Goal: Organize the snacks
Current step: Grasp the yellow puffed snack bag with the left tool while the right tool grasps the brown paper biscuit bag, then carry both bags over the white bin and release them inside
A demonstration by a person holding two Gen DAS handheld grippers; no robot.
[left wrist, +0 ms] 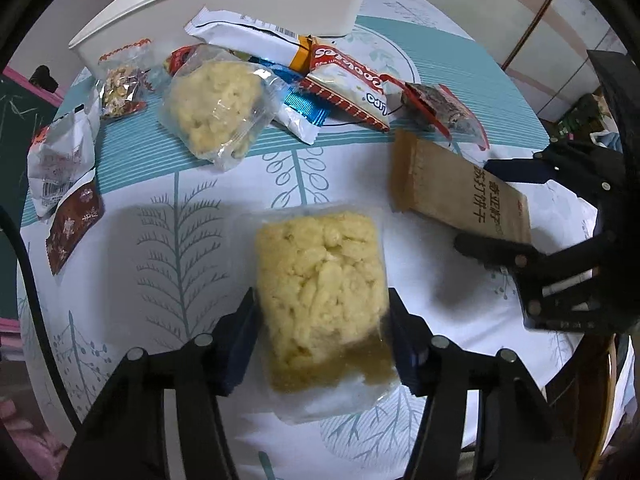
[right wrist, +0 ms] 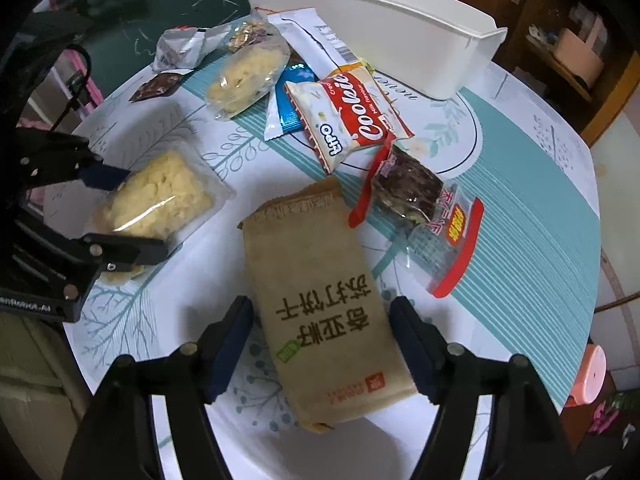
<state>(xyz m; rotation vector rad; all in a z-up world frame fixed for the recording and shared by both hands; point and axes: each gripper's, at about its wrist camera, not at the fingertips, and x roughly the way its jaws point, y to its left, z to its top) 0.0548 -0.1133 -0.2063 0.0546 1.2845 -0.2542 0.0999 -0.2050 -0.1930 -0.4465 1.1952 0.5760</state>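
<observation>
My left gripper is shut on a clear packet of yellow puffed-rice cake, its blue pads pressed against both sides; the same packet shows in the right wrist view. My right gripper straddles a brown cracker packet with Chinese lettering; the left pad stands slightly off it and the right pad is at its edge. That packet also shows in the left wrist view. A white bin stands at the table's far side, also in the right wrist view.
Loose snacks lie before the bin: a second rice cake packet, a Lipo cookie pack, a long white wrapper, a dark red-edged bar, a nut packet and a brown sachet. The round table's edge is right.
</observation>
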